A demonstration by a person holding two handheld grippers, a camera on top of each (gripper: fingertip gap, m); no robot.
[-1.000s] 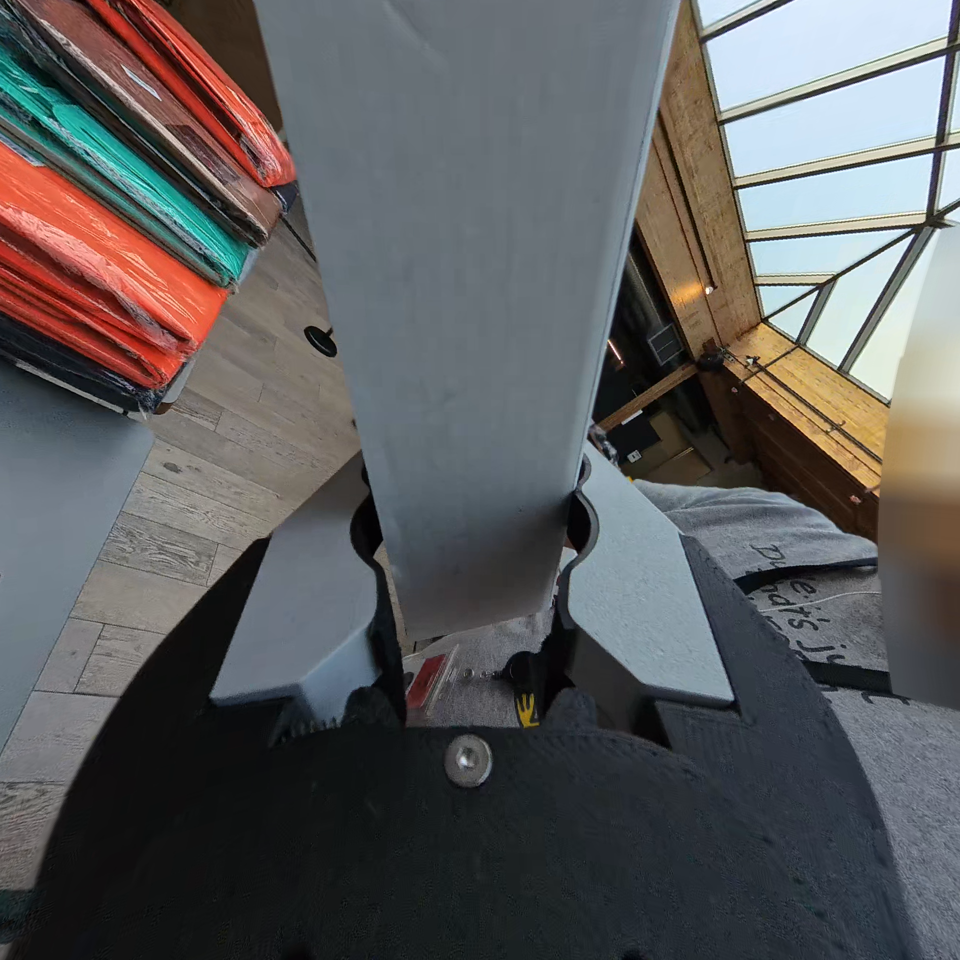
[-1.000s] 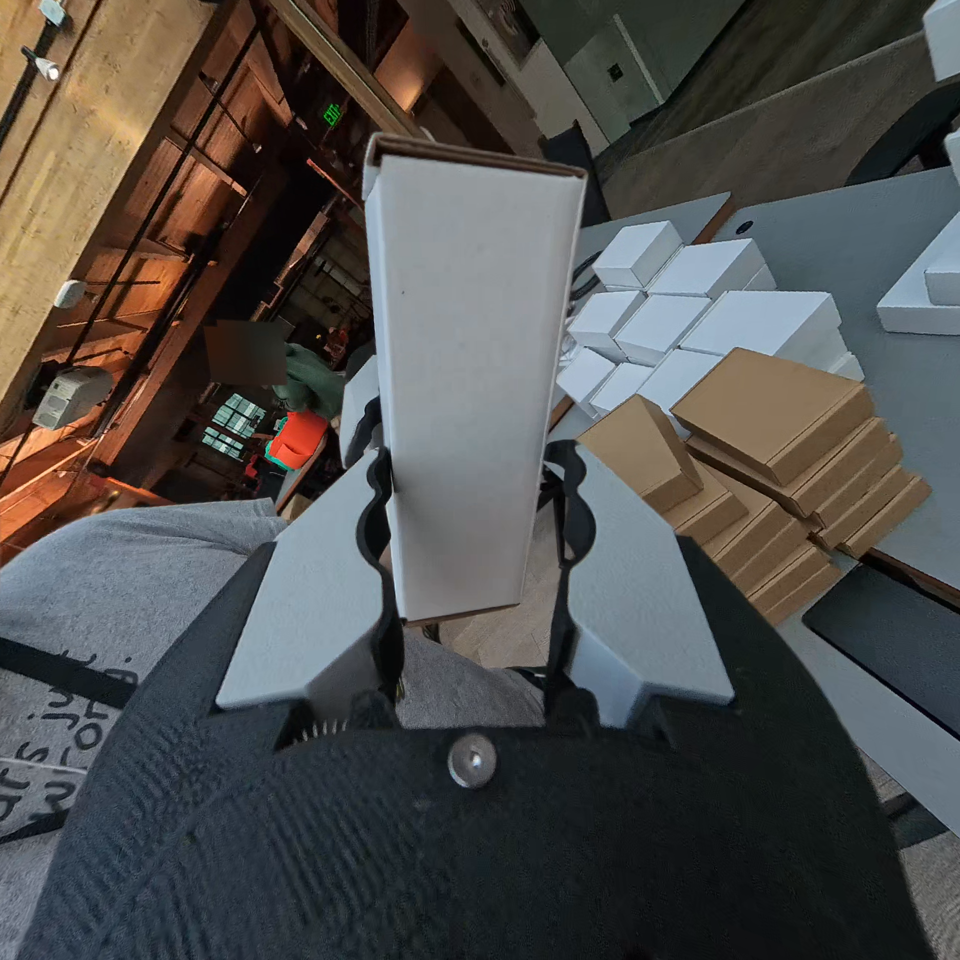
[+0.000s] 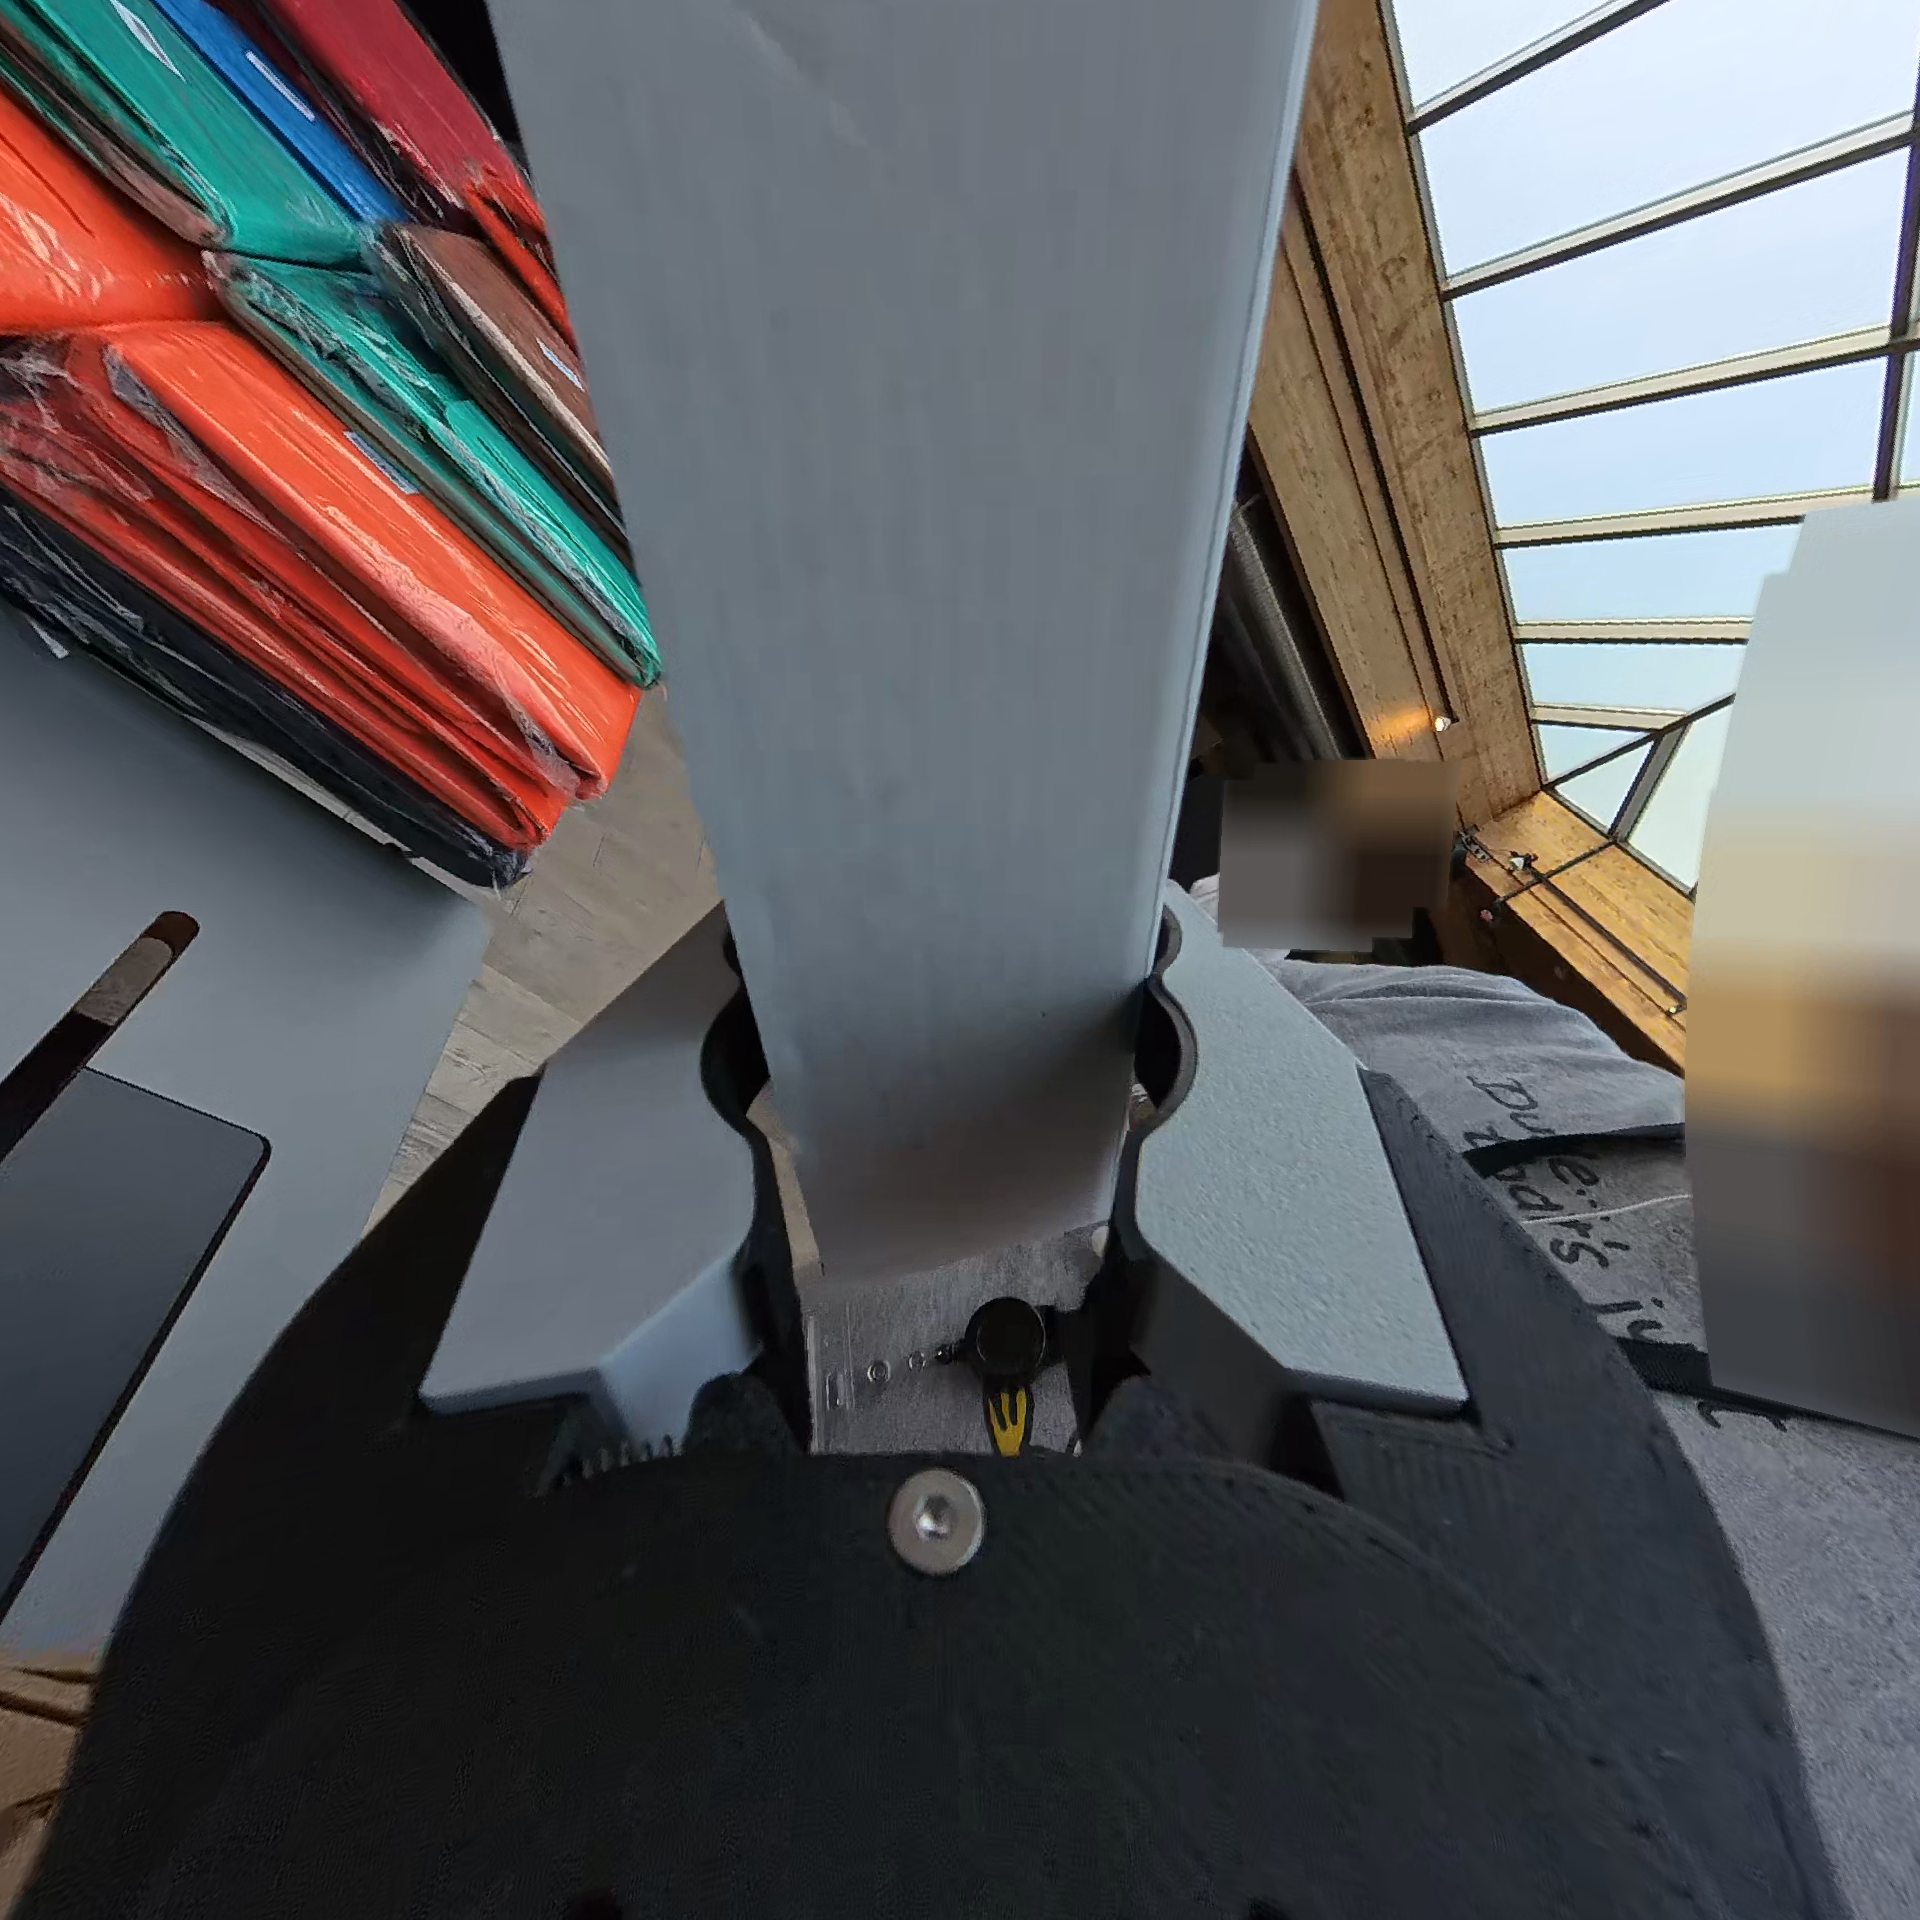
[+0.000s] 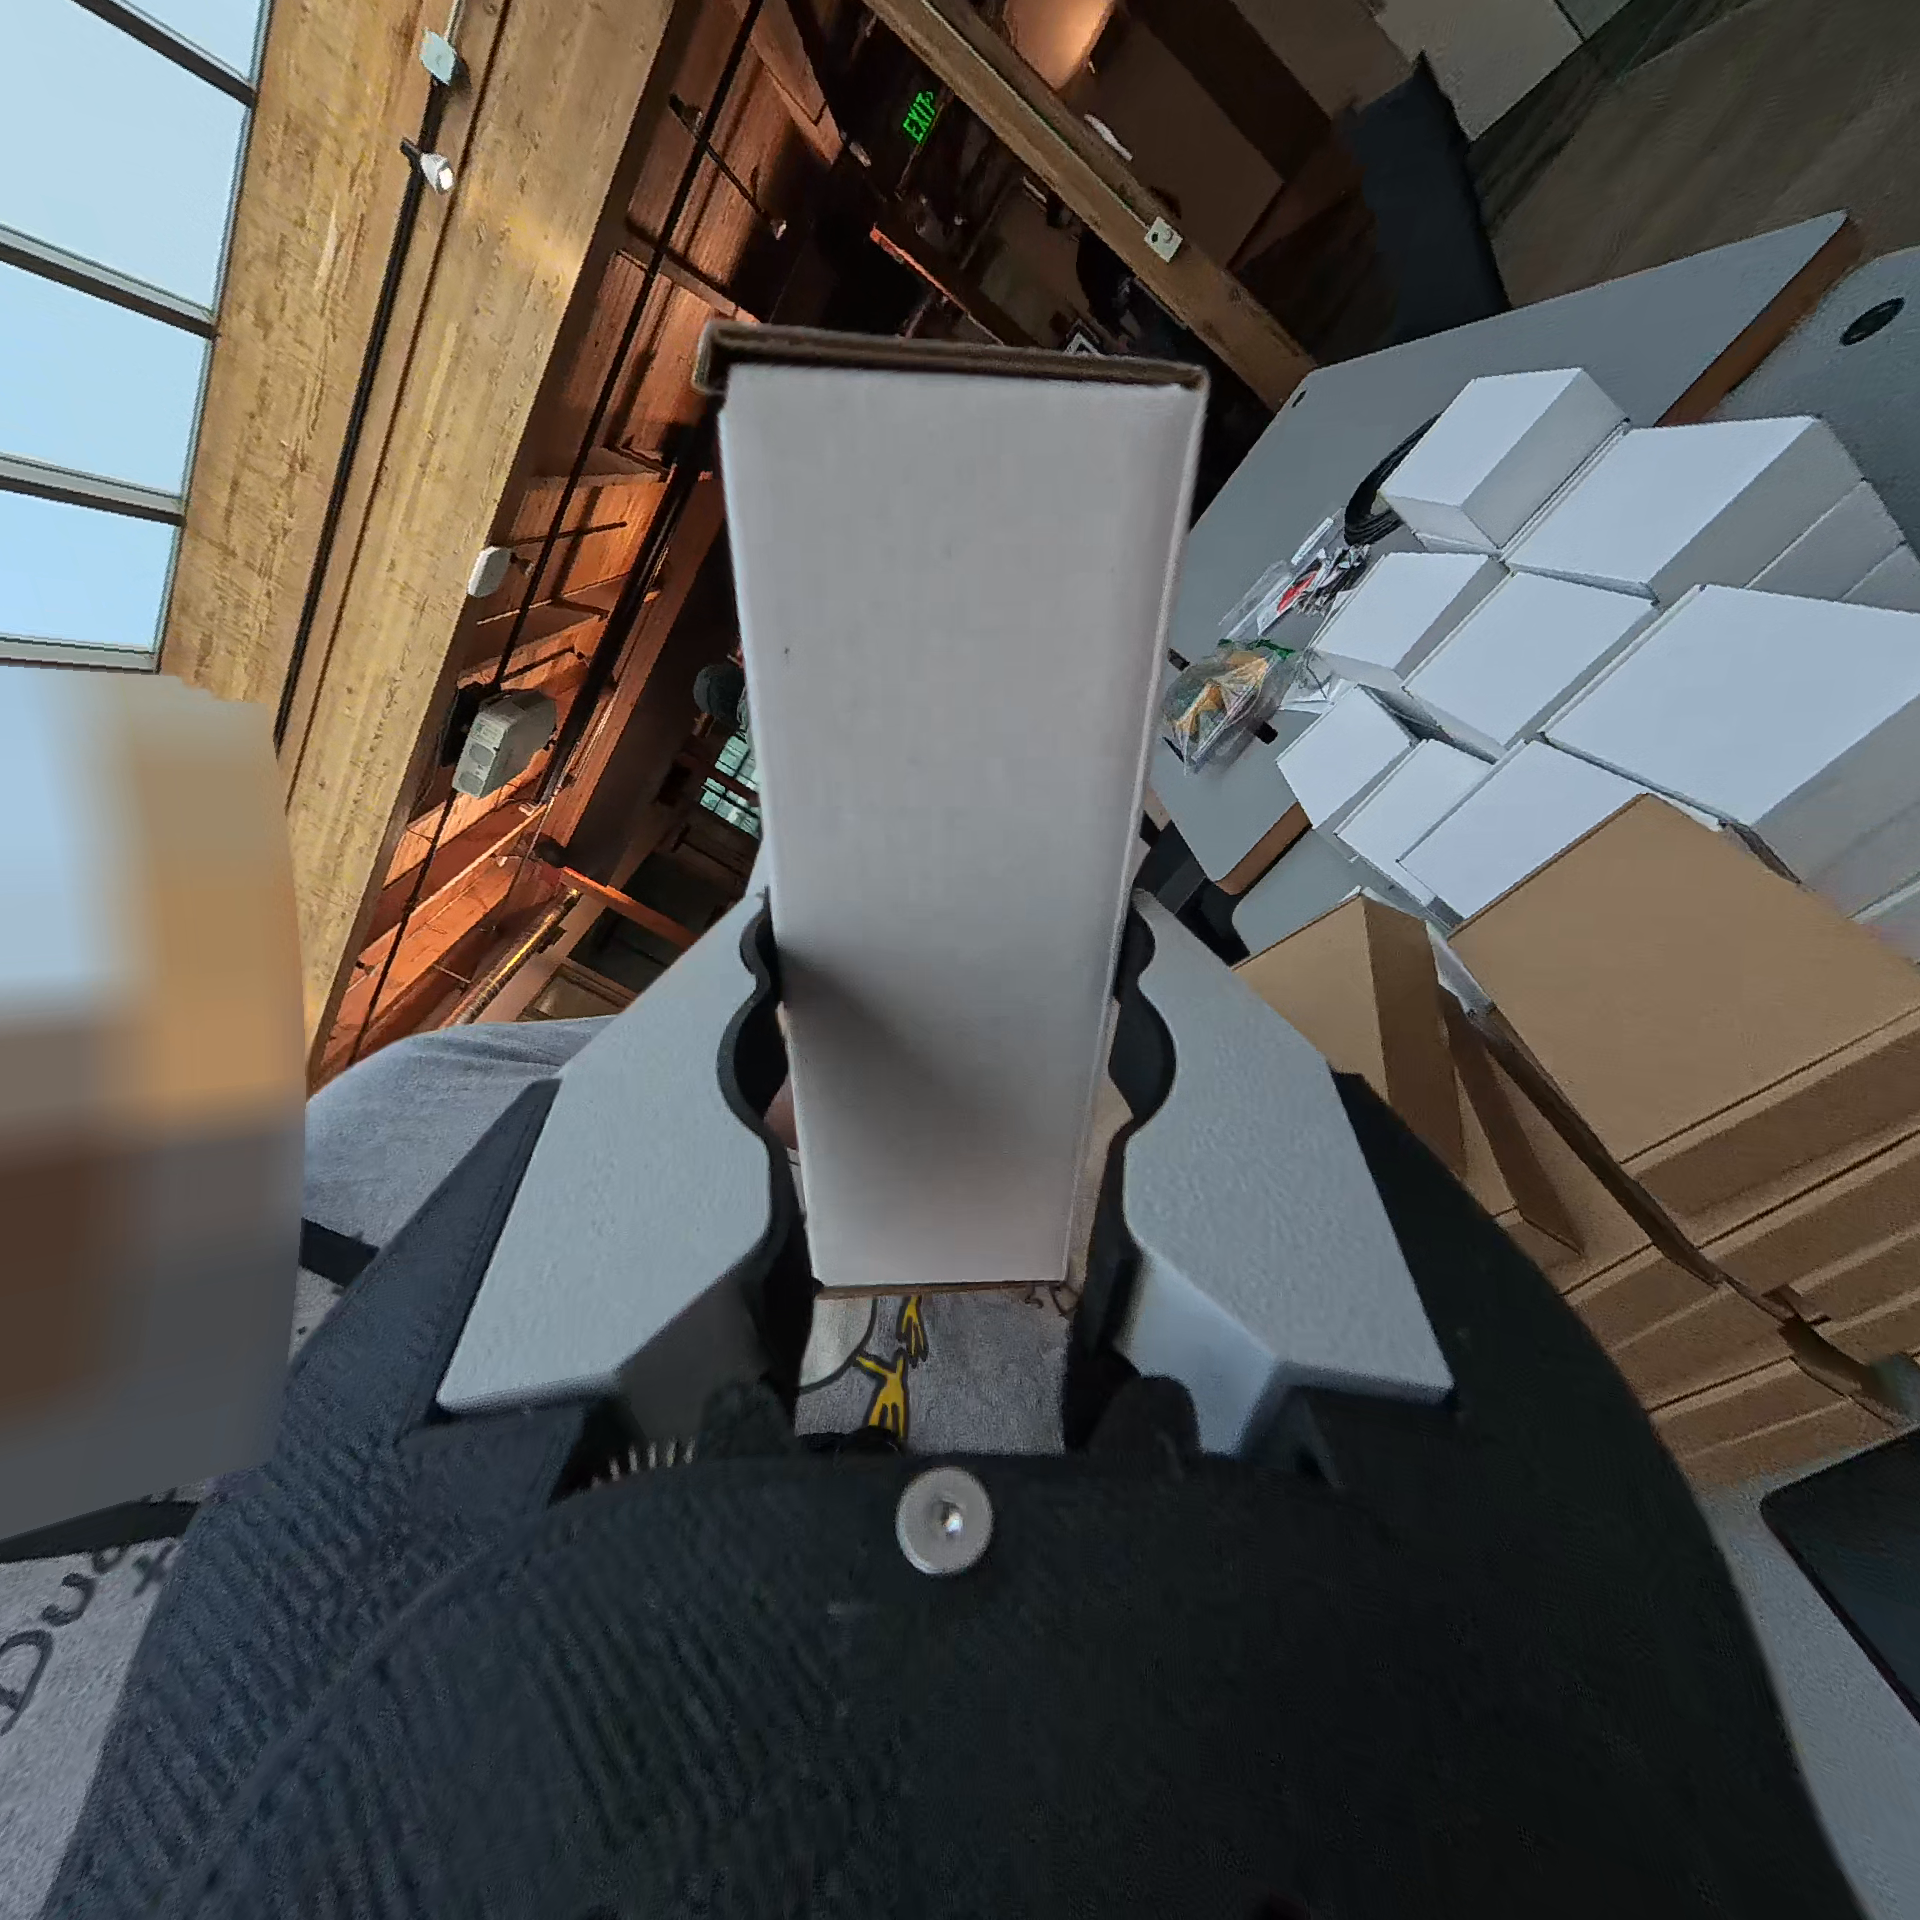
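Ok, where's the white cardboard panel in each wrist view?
Left wrist view: white cardboard panel fills the centre, running off the top, clamped in the left gripper.
Right wrist view: centre, top edge visible, clamped in the right gripper.
Shared landmark: grey printed shirt.

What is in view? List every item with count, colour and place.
cardboard panel: one, white, clamped in both grippers, upright
flat packs: a stack, orange, teal, brown, on the grey table at left
white boxes: many, on the far grey table at right
brown boxes: a stack, nearer right
plastic bags: a few, clear, beside the white boxes
skylight: overhead
grey shirt: the person's
left hand-held gripper: shut on the panel
right hand-held gripper: shut on the panel
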